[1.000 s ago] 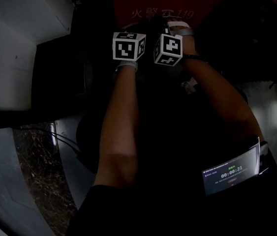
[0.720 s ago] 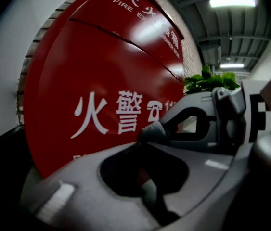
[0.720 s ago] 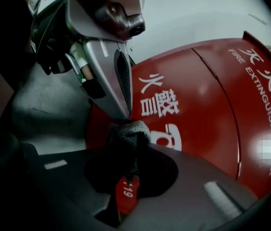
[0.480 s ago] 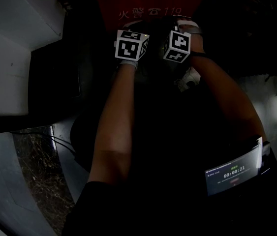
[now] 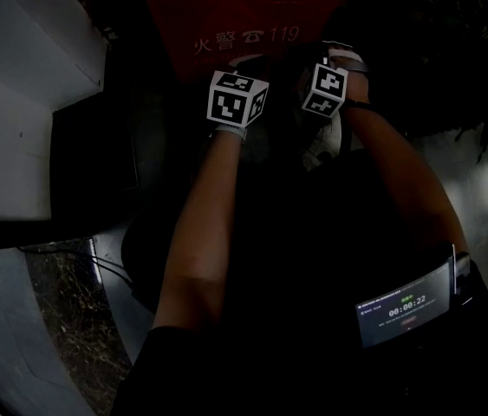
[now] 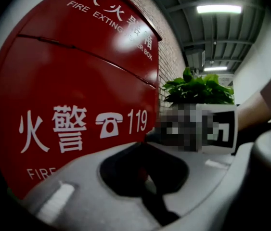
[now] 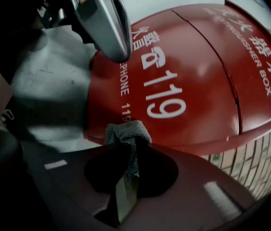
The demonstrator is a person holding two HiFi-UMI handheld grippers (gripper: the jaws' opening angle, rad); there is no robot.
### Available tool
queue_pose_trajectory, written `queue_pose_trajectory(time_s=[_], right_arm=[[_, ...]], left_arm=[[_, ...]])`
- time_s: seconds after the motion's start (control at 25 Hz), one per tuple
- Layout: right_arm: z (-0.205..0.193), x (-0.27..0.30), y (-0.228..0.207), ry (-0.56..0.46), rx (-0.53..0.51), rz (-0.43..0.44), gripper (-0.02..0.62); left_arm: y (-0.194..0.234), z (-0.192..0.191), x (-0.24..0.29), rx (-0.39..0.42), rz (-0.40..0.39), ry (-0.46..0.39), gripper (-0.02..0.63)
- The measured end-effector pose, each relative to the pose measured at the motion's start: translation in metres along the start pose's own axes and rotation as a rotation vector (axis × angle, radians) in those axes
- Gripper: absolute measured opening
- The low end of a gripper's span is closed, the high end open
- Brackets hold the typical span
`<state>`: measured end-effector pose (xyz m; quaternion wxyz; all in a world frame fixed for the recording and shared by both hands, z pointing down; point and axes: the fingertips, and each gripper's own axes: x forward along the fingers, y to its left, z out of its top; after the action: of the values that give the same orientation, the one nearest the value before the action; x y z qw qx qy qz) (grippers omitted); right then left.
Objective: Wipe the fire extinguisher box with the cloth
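You have one fire extinguisher box (image 5: 226, 24), one cloth (image 7: 128, 134) and two claws. Your right claw (image 7: 127, 173) is clamped on the cloth, whose wad pokes forward off the tips toward the box's lettered red front, while your left claw (image 6: 146, 176) is closed on nothing alongside. Since a second ago the claws have drawn slightly apart.

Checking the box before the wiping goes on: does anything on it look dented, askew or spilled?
Nothing stands out. The red box looks whole, with its lettering intact, and the cloth is pinched in the right claw.
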<state>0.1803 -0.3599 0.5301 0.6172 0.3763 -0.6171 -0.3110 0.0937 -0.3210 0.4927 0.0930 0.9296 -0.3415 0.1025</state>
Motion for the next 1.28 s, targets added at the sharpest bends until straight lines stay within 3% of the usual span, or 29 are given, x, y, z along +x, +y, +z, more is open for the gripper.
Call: queue_pose_trajectory(time_s=[0.16, 0.32, 0.48, 0.72, 0.84, 0.96, 1.28], right_arm=[[-0.017, 0.001, 0.001, 0.051, -0.02, 0.0, 0.035], [-0.009, -0.008, -0.005, 0.037, 0.01, -0.006, 0.035], [0.037, -0.024, -0.007, -0.073, 0.009, -0.037, 0.036], [0.139, -0.033, 0.022, -0.239, -0.083, -0.038, 0.035], [0.178, -0.031, 0.033, -0.294, -0.106, -0.027, 0.035], [0.205, -0.026, 0.046, -0.335, -0.103, -0.002, 0.037], [0.257, -0.009, 0.051, -0.413, -0.074, 0.013, 0.036]], left_arm=[[-0.011, -0.005, 0.001, 0.02, -0.057, 0.025, 0.003], [0.01, -0.02, -0.015, -0.009, -0.012, 0.054, 0.003], [0.043, -0.039, -0.04, -0.077, 0.088, 0.081, 0.003], [0.086, -0.062, -0.073, -0.065, 0.196, 0.172, 0.003], [0.11, -0.071, -0.088, -0.115, 0.27, 0.18, 0.003], [0.123, -0.077, -0.098, -0.157, 0.323, 0.189, 0.003], [0.155, -0.086, -0.103, -0.135, 0.426, 0.22, 0.003]])
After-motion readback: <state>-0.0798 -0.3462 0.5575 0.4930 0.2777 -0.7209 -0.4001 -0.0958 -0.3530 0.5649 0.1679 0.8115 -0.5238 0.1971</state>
